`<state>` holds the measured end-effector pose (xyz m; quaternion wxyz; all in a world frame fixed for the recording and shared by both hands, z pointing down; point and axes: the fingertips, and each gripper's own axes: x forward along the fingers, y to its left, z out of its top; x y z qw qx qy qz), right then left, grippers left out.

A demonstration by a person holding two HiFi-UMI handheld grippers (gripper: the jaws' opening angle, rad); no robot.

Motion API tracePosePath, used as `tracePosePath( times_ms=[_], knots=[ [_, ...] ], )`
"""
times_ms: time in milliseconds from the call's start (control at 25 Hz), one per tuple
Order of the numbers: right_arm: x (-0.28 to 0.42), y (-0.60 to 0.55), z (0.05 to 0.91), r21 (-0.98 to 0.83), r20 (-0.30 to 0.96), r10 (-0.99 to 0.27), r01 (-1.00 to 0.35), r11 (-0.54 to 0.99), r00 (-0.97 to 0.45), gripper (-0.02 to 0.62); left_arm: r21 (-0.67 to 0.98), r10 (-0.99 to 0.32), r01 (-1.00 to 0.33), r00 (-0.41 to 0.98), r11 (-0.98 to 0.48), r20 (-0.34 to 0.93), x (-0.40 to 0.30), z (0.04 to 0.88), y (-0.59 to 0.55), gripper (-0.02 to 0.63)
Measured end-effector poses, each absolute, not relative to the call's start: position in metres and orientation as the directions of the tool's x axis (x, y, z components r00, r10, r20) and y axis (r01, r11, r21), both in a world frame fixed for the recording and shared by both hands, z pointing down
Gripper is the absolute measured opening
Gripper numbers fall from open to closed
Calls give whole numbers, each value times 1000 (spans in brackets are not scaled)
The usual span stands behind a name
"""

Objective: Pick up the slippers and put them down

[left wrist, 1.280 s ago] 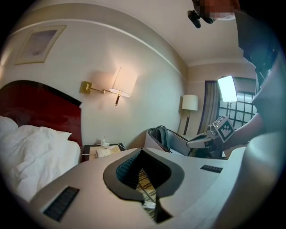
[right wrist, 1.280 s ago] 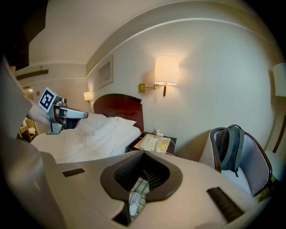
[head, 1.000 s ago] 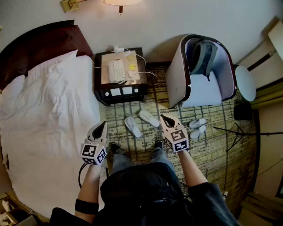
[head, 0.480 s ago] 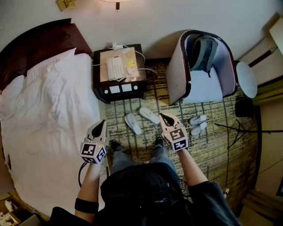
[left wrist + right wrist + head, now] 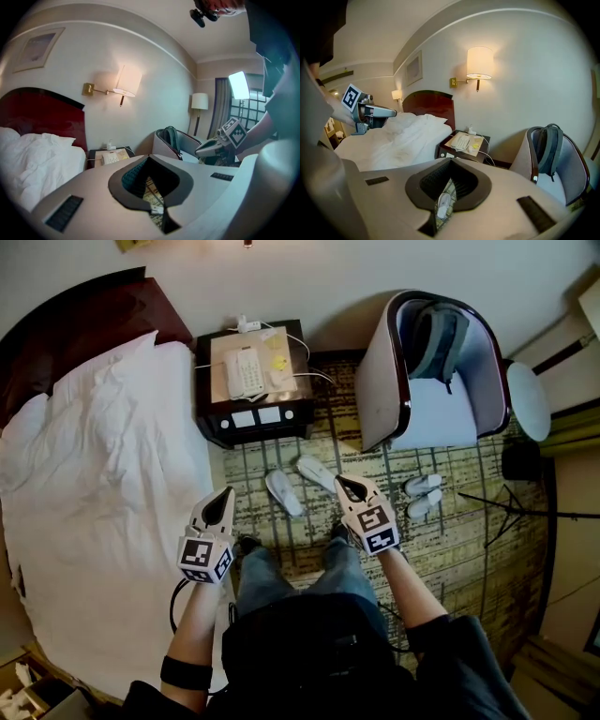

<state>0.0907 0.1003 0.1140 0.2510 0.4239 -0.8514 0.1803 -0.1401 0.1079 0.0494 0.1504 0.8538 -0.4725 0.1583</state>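
Bed (image 5: 103,484) fills the left of the room. Armchair (image 5: 431,381) stands at the far right, nightstand (image 5: 253,423) between them against the wall.

Patterned carpet (image 5: 450,559): one pair of white slippers (image 5: 283,493) lies splayed just in front of the nightstand. A second pair (image 5: 422,495) lies at the armchair's foot.

Left gripper (image 5: 225,493) is over the carpet's edge beside the bed, right gripper (image 5: 343,485) just beside the nearer pair's right slipper. Both hang above the floor, touching nothing. Jaws of both are pressed together and empty.

Step judged: approach, nothing picked up yet. The next move calls for spreading the jaws, lowering each gripper to one slipper and pinching its upper or rim. The flat, soft slippers may slide on the carpet.
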Motion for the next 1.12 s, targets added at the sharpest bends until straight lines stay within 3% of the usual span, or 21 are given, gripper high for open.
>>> tracePosePath(
  times_ms=[360,680,1120],
  knots=[
    [53,99,139,-83,612,-649,-852,517,-453,3,128,-682,-780,603,-613,414,-157,76,96,2],
    [55,83,229,-62,698,-577,-838,542,-425,37,131,-684,-802,572,-583,454,-158,144,104,2],
    [116,98,496,-92,851,-342,-754,650,-399,384,183,-625,-801,568,-570,536,-81,335,107,2]
  ],
)
